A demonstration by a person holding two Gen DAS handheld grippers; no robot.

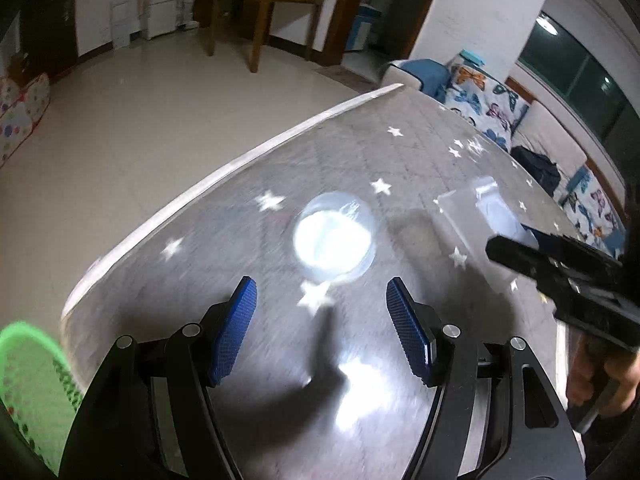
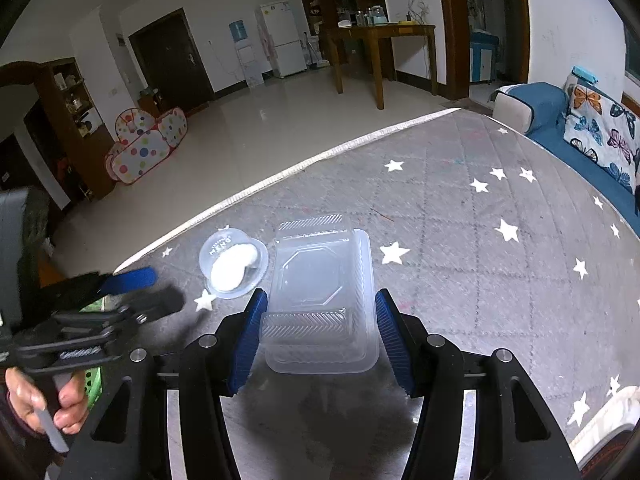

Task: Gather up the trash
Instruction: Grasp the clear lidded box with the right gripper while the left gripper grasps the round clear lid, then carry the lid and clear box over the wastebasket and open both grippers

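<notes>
Inside round cup (image 2: pixel 233 263), white wad (image 2: pixel 234 266)

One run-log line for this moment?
right tool: shut on clear plastic tray | left tool: open, empty | round lid: on star-print mat

Clear plastic tray (image 2: pixel 320 300) between right claw (image 2: pixel 318 308) pads (image 2: pixel 248 340).

Landmark: star-patterned mat (image 2: pixel 460 240). On it, round cup (image 2: pixel 233 263) lies just left of clear plastic container (image 2: pixel 320 280). Container sits between right gripper (image 2: pixel 318 340) fingers. Green basket (image 1: pixel 28 384) off mat's near-left corner. Sofa (image 2: pixel 560 120) right of mat.
</notes>
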